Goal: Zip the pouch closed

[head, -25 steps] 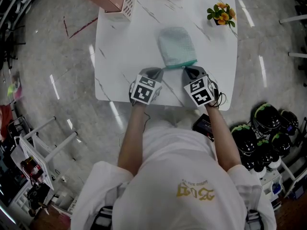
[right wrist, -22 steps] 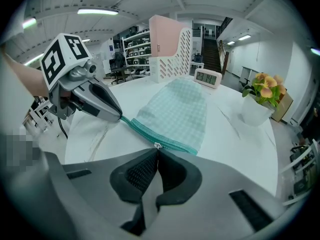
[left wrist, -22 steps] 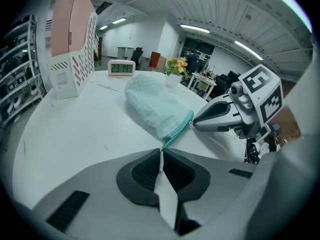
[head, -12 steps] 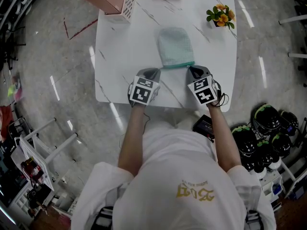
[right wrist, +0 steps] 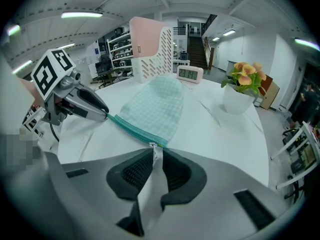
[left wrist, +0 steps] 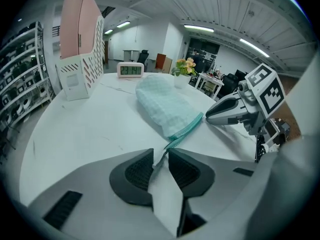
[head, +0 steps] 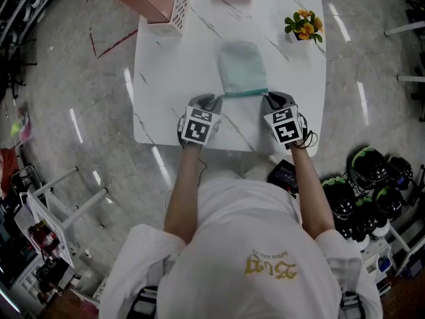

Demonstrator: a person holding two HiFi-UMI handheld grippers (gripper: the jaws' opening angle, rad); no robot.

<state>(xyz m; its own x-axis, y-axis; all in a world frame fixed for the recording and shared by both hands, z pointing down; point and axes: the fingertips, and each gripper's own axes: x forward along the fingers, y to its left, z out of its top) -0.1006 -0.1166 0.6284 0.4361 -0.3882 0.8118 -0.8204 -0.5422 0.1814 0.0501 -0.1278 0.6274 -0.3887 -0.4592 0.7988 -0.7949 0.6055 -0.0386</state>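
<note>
The pouch (head: 242, 68) lies flat mid-bench (head: 172, 78), mint-green check, its teal zip (head: 246, 93) along the near edge (closed end to end, as far as I can see). At the pouch's left end my left claw (left wrist: 160, 156) is spreading, the tape tail (left wrist: 169, 144) loose between its jaws. At the pouch's right end my right claw (right wrist: 156, 156) is spreading around the pull (right wrist: 155, 148). From above, my marker cubes (head: 199, 125) hide both tips.

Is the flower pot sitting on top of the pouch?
No, the flower pot stands on the table, well apart from the pouch.
</note>
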